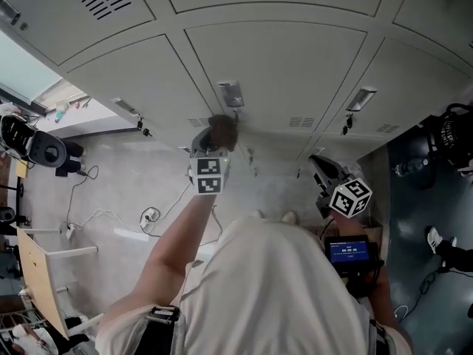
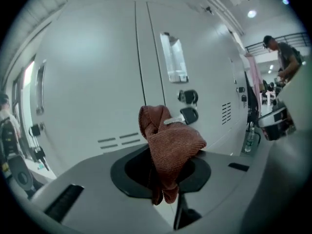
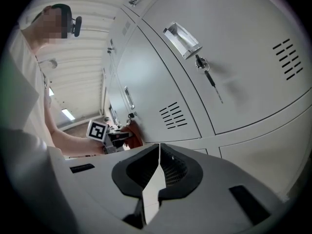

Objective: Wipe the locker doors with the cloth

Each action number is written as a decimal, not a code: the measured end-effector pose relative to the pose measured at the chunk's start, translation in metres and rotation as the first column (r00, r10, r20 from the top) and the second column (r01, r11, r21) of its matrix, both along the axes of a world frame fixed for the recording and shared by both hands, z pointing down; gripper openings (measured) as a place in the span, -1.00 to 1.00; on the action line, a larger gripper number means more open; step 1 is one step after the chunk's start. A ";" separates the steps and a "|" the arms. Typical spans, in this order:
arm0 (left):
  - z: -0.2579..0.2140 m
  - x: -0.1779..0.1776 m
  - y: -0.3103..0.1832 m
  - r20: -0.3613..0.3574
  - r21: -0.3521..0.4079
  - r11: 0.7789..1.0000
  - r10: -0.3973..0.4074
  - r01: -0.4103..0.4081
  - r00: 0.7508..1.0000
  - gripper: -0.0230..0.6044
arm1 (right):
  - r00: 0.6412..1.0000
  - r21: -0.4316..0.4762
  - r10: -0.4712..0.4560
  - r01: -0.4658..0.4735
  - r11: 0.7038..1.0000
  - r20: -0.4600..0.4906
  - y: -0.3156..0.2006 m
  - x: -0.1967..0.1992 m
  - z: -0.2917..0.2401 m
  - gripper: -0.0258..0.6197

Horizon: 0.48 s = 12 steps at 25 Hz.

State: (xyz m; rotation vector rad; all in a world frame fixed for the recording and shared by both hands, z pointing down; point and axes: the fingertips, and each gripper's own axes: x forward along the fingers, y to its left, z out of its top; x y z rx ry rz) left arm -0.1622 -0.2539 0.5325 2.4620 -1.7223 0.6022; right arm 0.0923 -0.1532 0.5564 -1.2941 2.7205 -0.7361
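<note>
Left gripper (image 2: 163, 177): clamped on the bunched brown cloth (image 2: 170, 143), held up at the locker door (image 2: 87, 82).
Right gripper (image 3: 158, 169): jaws together, empty, off to the right.
Risk: the cloth could snag on the key (image 2: 189, 115) at its far right side, which would tug it out of the jaws.

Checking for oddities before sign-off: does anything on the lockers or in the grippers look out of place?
Nothing looks damaged, spilled or askew. One note: a key is left in a locker lock, close by the cloth bunched in the left gripper, where it might snag.
</note>
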 end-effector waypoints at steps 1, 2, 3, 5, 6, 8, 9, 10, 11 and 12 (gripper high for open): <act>-0.017 -0.001 0.000 0.045 0.044 0.999 0.009 -0.011 0.999 -0.69 | 1.000 -0.001 0.002 -0.002 1.000 -0.001 -0.001 0.000 0.000 -0.86; -0.034 0.000 0.001 0.102 0.093 0.995 0.020 -0.030 0.995 -0.69 | 1.000 -0.004 0.005 -0.005 1.000 0.001 -0.001 0.000 0.001 -0.86; -0.049 0.004 0.001 0.165 0.139 0.989 0.032 -0.055 0.986 -0.69 | 1.000 -0.008 0.007 -0.007 1.000 0.003 -0.001 0.000 0.002 -0.86; -0.063 0.015 0.002 0.267 0.183 0.977 0.054 -0.106 0.962 -0.69 | 1.000 -0.017 0.010 -0.010 1.000 0.008 0.001 0.000 0.005 -0.86; -0.059 0.020 0.002 0.291 0.170 0.978 0.066 -0.120 0.954 -0.69 | 1.000 -0.020 0.012 -0.012 1.000 0.009 0.002 0.000 0.007 -0.86; -0.031 0.027 0.001 0.281 0.084 0.990 0.087 -0.115 0.956 -0.69 | 1.000 -0.023 0.017 -0.017 1.000 0.013 0.003 0.001 0.009 -0.86; -0.014 0.029 0.001 0.259 0.031 0.994 0.091 -0.103 0.962 -0.69 | 1.000 -0.023 0.019 -0.019 1.000 0.015 0.004 0.002 0.009 -0.86; 0.000 0.032 0.002 0.235 -0.011 0.996 0.090 -0.089 0.968 -0.69 | 1.000 -0.024 0.020 -0.020 1.000 0.016 0.005 0.005 0.009 -0.86; 0.008 0.036 0.004 0.208 -0.036 0.996 0.083 -0.077 0.975 -0.69 | 1.000 -0.025 0.023 -0.022 0.999 0.016 0.006 0.008 0.009 -0.86; 0.011 0.043 0.005 0.173 -0.043 0.997 0.075 -0.069 0.982 -0.69 | 1.000 -0.026 0.027 -0.026 0.999 0.014 0.006 0.012 0.009 -0.86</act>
